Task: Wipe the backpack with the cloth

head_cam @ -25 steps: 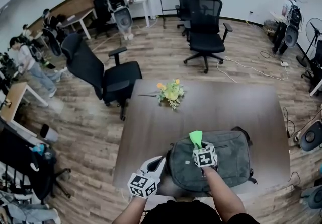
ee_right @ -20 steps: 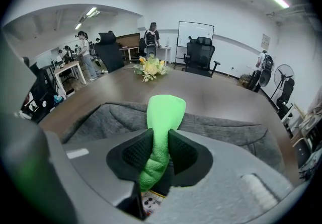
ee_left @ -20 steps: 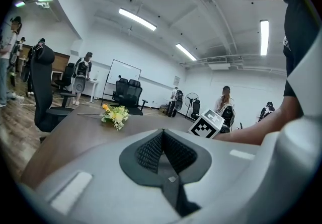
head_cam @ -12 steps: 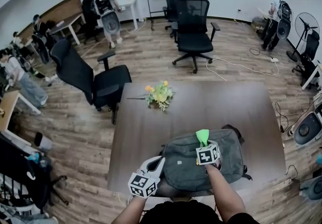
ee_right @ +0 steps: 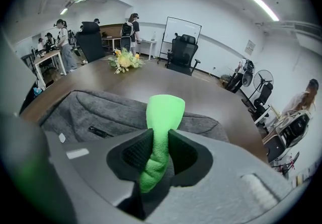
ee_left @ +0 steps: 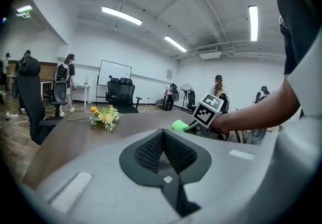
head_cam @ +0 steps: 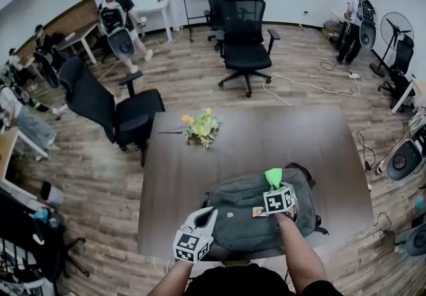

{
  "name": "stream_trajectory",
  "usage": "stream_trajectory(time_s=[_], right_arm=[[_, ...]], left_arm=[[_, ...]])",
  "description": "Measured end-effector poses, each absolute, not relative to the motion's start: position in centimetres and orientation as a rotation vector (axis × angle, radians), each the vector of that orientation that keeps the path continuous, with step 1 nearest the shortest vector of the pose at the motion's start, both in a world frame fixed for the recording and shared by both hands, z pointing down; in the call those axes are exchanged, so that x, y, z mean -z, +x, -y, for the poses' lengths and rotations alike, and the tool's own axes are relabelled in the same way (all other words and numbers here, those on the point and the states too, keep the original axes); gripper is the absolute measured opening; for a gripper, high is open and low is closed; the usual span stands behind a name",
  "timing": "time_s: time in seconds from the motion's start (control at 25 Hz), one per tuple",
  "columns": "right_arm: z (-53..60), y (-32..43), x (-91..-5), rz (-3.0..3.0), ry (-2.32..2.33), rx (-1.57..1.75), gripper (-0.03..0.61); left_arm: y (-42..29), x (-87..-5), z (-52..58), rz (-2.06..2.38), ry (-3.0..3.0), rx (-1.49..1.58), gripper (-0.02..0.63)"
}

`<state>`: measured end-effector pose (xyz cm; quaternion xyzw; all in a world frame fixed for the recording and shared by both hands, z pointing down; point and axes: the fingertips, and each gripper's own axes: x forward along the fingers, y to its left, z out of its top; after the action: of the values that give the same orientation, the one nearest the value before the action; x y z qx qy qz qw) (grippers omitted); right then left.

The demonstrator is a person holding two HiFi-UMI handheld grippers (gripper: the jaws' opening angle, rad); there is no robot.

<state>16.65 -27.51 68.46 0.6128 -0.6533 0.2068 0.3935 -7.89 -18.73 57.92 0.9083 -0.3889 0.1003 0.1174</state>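
Grasping a green cloth (ee_right: 162, 117) in the right gripper (ee_right: 160, 136), jaws pinched on its twisted middle, free end sticking out toward the far side. Poised over the right part of the grey backpack (head_cam: 233, 218), flat at the near edge of the brown table (head_cam: 266, 135); contact with the fabric impossible to tell. Holding the left gripper (head_cam: 209, 213) clenched and empty at the backpack's near left edge. Farther off to the left, yellow flowers (head_cam: 198, 127) on the table

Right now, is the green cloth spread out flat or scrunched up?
Scrunched up. The green cloth is squeezed into a twisted strip between the jaws of the right gripper, its end poking over the grey backpack.
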Motion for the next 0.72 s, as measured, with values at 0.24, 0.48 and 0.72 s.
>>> stream_trajectory(time_s=[0.24,0.48,0.72], right_arm=[[27.0,19.8,-68.0,1.58,1.604,-0.506,0.095],[26.6,22.7,-67.1,1.534,1.663,-0.499,0.095],[26.6,23.5,-65.7,1.542,1.698,-0.476,0.095]], left_arm=[[-7.1,-57.9,18.8,1.123,2.672,-0.297,0.018],[-6.5,-58.2,18.8,1.12,2.674,-0.301,0.018],[-6.6,-58.6,18.8,1.125,2.669,-0.31,0.018]])
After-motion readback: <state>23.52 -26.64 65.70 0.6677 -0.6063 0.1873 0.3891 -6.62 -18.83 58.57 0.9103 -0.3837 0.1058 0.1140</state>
